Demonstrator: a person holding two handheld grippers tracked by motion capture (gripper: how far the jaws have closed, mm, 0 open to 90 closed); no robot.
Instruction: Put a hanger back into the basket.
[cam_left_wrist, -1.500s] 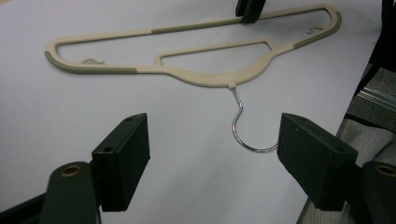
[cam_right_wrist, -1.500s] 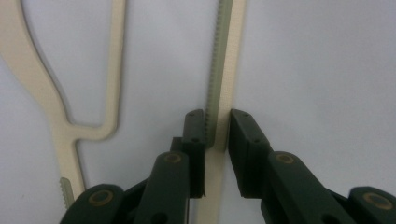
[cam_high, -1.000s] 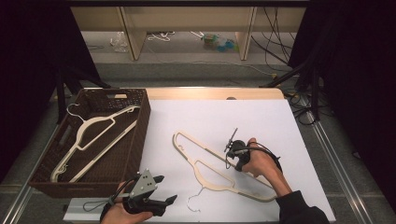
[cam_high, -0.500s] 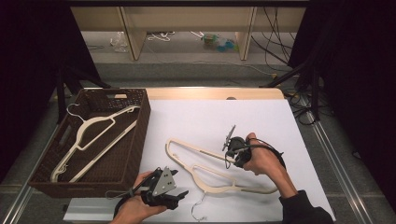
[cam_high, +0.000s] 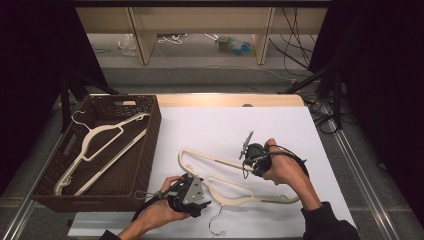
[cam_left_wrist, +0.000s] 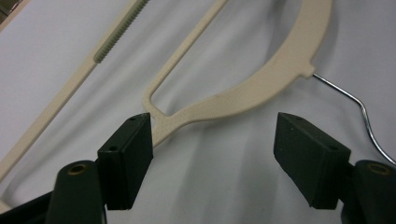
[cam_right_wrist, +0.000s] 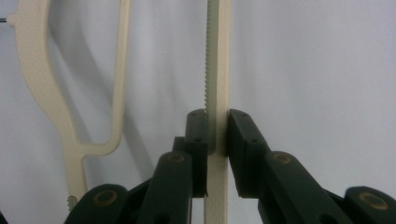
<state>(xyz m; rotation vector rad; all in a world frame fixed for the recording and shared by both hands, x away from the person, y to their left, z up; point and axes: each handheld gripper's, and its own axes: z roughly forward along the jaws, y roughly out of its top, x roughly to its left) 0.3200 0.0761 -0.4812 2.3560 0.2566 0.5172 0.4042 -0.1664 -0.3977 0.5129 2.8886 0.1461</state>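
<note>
We find the cream hanger lying on the white surface right of the brown basket, near the front edge; it looks light, stiff and thin, so we judge the flat bars better holds than the wire hook. Our right gripper has its jaws closed on the ribbed bar, which runs straight between them. Our left gripper has its jaws spread wide and empty, the curved neck just beyond, touching the left jaw's tip.
</note>
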